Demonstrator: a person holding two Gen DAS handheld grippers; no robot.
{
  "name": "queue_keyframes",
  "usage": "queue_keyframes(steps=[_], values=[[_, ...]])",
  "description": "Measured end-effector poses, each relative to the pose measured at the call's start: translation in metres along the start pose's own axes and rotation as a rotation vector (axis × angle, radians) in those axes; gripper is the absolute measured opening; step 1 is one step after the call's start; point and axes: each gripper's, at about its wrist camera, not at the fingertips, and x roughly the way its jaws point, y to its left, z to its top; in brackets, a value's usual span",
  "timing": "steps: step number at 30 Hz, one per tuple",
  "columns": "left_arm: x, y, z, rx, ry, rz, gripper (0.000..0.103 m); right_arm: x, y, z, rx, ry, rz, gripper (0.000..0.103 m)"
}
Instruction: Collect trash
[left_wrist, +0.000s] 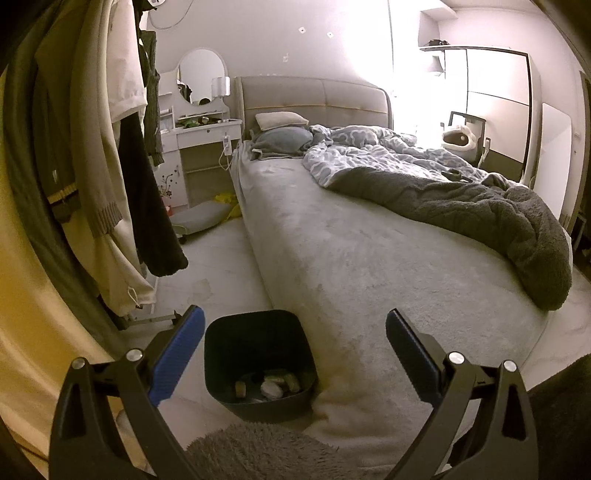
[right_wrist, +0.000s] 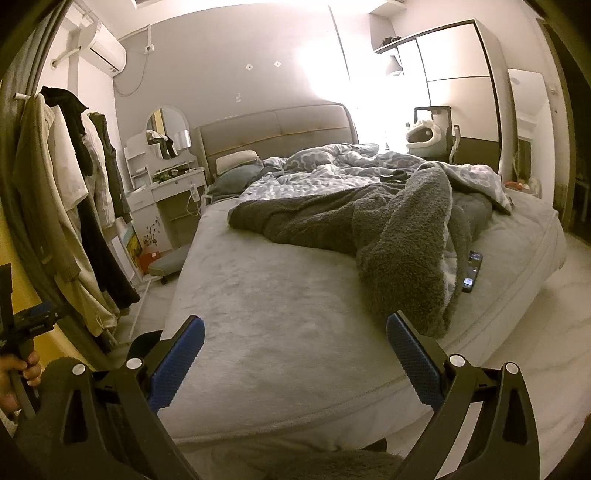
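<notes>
A black waste bin (left_wrist: 258, 332) stands on the floor against the foot corner of the bed (left_wrist: 351, 258), with several pale scraps of trash (left_wrist: 271, 386) lying in its bottom. My left gripper (left_wrist: 295, 325) hovers above the bin, open and empty, its blue pads (left_wrist: 177, 354) spread wide. In the right wrist view my right gripper (right_wrist: 295, 328) is open too, holding nothing, over the bare grey mattress (right_wrist: 277, 314) near the foot of the bed. A dark phone or remote (right_wrist: 472, 271) lies on the bed's right side.
Rumpled grey blankets (right_wrist: 399, 251) and a patterned duvet (left_wrist: 369, 155) cover the far half of the bed. Clothes hang on a rack (left_wrist: 110, 166) at the left. A white dressing table (left_wrist: 199, 136) stands by the headboard. A shaggy rug (left_wrist: 258, 450) lies underfoot. A hand (right_wrist: 18, 369) holds the other gripper's handle.
</notes>
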Motion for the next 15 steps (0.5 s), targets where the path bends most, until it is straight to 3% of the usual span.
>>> queue_keyframes(steps=[15], values=[[0.004, 0.012, -0.002, -0.029, 0.017, -0.008, 0.1, 0.0, 0.006, 0.0, -0.012, 0.006, 0.004, 0.1]])
